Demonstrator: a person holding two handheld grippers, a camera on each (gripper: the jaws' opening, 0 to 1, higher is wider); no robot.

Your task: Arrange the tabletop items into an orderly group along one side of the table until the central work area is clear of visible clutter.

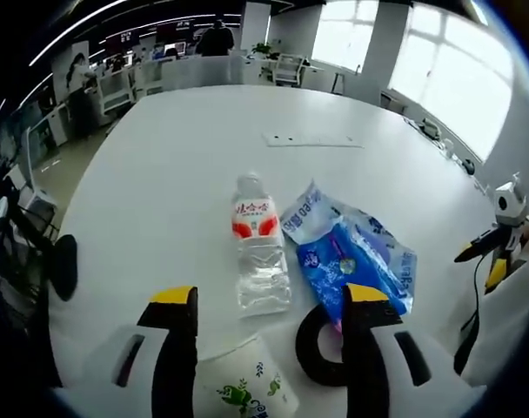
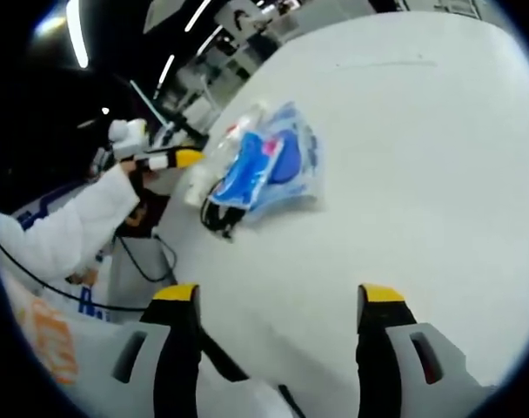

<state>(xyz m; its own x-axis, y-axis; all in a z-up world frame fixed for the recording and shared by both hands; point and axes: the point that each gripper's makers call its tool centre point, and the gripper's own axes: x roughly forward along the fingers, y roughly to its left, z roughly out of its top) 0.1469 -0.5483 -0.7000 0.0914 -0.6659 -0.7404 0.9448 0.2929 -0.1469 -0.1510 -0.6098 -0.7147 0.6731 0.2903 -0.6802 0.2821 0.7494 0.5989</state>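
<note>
Bottle (image 1: 257,248) beyond left gripper's (image 1: 273,305) parted jaws

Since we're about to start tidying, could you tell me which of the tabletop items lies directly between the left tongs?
The paper cup with green print lies between the left tongs; the water bottle and blue bag lie farther ahead.

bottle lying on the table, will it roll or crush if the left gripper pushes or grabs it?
The bottle lies on its side, so a sideways push will probably roll it, though the blue bag beside it may stop it. It looks clear and thin-walled, likely light and apt to dent. The left gripper is open.
</note>
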